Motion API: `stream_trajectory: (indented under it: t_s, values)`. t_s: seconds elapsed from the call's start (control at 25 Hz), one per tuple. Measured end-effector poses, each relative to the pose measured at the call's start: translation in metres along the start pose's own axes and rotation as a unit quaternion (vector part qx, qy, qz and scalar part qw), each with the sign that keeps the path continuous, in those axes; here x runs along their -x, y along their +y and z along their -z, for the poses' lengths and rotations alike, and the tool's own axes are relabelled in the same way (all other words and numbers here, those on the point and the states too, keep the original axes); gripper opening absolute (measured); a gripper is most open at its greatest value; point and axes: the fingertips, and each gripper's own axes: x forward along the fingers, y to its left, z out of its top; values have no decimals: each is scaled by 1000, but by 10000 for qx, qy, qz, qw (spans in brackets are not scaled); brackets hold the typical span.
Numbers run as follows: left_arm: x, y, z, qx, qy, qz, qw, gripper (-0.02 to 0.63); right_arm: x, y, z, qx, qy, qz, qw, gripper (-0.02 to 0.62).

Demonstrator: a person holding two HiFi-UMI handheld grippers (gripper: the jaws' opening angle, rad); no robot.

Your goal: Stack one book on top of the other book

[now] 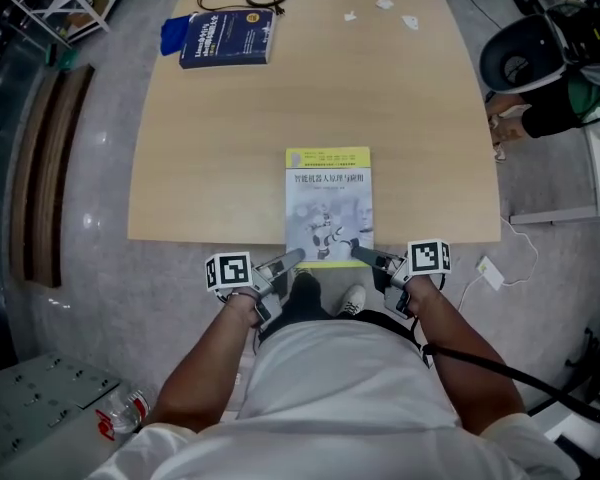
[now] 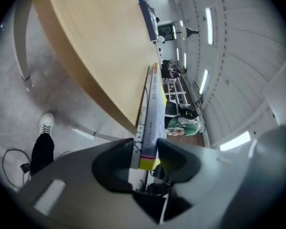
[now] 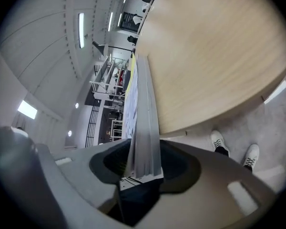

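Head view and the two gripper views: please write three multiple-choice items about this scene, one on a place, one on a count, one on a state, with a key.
1. Where does the blue book lie? A. at the table's far left corner B. on the other book C. on the floor
2. How many books lie on the table? A. one B. two C. four
3. What grips the grey-and-yellow book's near edge? A. nothing B. one gripper C. both grippers

1 A: it lies alone there. 2 B: only these two show. 3 C: the left gripper and the right gripper each clamp it.
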Motion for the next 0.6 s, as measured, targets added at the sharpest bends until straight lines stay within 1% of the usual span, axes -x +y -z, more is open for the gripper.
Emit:
stream_trajectory:
  t_s: [0.08,0.2,0.28,0.44,0.6]
  values:
    - [0,-3,0,-63,70,63,9999,163,1,5,0,48,-72,9,10000,155]
    - [2,-5,-1,-309,118,-102,9994,151,2,12,1,91,-141,136,9998,132]
    - [4,-6,-2,-349,113,-188,9992,146,2,18,2,113,-178,213,9996,129]
    - [6,-16,-2,-251,148,-329,9990,141,8,31,0,157,-280,250,9992,127]
    - [4,-27,-13,-101,3,-322,9994,140,10,41,-19,154,-455,196,9987,127]
